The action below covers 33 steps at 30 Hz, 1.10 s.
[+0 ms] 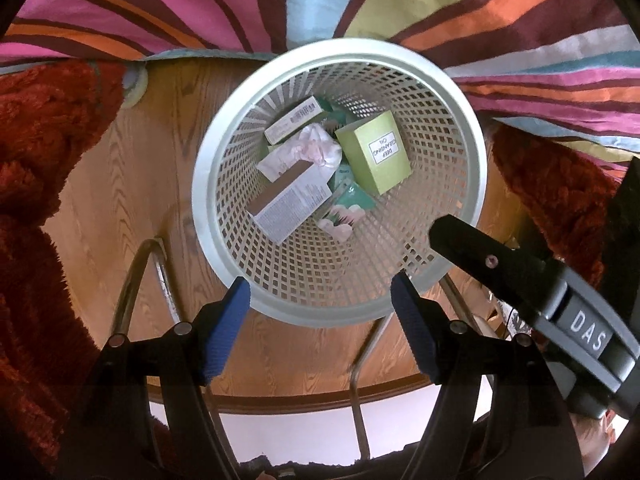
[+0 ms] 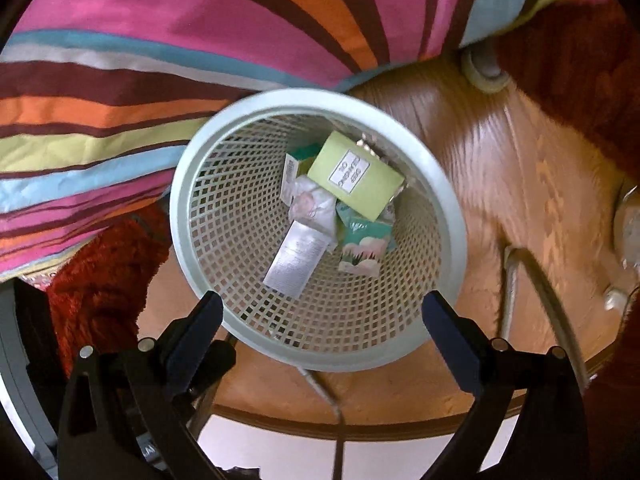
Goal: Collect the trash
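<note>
**Two wrist cameras over one basket**

Both wrist views look steeply down from close above into the basket (image 1: 280, 304) (image 2: 224, 320). In the left view it fills the centre, with striped bedding (image 1: 200, 12) at 12 o'clock. The right view shares basket, wooden floor (image 2: 500, 168) and bedding (image 2: 120, 80), there toward 10 o'clock.

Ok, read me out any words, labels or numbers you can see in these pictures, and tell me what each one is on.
"DEEP CLEANSING OIL": white label on the green box in the basket, seen upside down.
"DAS": grey band on the right claw, left wrist view.
White carton: fine print, too small to read.
Barcode box: barcode and digits too small to read.
Teal packet: print unreadable.
</note>
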Motion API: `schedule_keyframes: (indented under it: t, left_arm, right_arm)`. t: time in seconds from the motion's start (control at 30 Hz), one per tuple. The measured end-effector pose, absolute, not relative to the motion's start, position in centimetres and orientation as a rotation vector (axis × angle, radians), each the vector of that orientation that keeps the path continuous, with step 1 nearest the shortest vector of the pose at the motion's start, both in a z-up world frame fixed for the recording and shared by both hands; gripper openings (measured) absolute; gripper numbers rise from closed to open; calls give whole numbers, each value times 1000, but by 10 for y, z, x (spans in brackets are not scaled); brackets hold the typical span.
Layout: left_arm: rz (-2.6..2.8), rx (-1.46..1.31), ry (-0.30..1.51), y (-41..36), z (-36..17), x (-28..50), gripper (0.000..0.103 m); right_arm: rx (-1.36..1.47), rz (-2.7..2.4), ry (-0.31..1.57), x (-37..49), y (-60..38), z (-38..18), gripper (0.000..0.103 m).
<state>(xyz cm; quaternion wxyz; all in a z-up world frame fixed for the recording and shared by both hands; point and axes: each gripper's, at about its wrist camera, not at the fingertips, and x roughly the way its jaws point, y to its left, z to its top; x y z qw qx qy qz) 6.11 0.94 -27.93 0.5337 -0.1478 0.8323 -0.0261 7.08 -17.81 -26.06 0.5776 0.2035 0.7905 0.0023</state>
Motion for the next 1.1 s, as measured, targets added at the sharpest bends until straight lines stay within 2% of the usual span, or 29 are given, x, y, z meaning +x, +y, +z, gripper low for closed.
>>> schedule_keyframes:
  t: [0.43,0.87,1.1]
  left_arm:
    - [-61,-349,1863,17,-244,61,71]
    - [-42,-248,1510,27,-163,68,71]
    - [-6,-150,1255,35,-105,74,71]
  right_arm:
    - [400,36,1649,75,-188,-196,95]
    - [246,117,1300,79,-191,-108,95]
    - [140,117,1089,77,-196,-62,95]
